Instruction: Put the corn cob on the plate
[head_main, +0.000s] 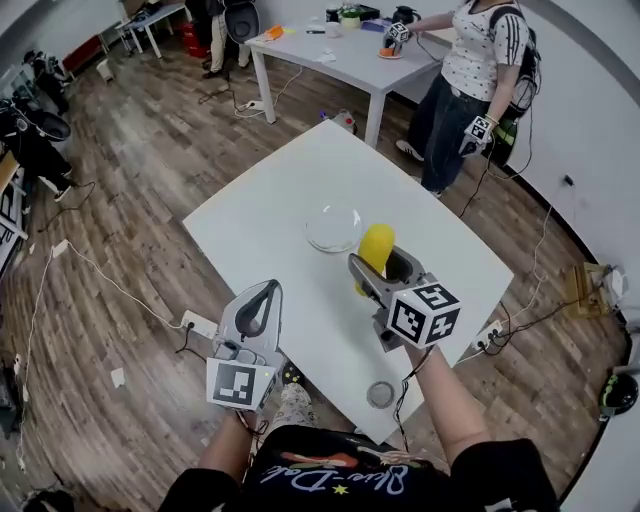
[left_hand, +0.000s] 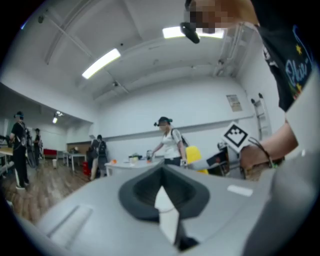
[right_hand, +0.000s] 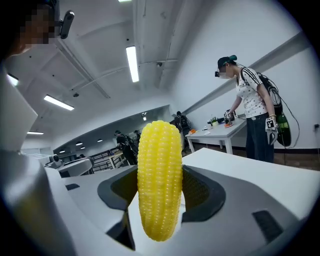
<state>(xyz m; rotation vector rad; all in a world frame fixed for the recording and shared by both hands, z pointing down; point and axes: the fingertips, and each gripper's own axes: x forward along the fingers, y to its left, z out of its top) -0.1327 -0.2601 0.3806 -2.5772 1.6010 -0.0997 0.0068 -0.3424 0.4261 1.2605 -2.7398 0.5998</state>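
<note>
Carrying the corn cob (head_main: 376, 243) clenched upright in the right tongs (right_hand: 160, 186); aiming ahead-left for the plate (head_main: 311, 233), lowering near its middle before unclenching. Holding the left tongs (left_hand: 163, 192) pinched together, empty.

Plate (head_main: 333, 229) on the table (head_main: 290, 190), corn cob (head_main: 376, 244) just right of it, in the right claw (head_main: 384, 266)

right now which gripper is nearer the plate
Right. The right gripper, shut on the corn cob, is just beside the plate; the left gripper, shut and empty, is farther back at the table edge.
</note>
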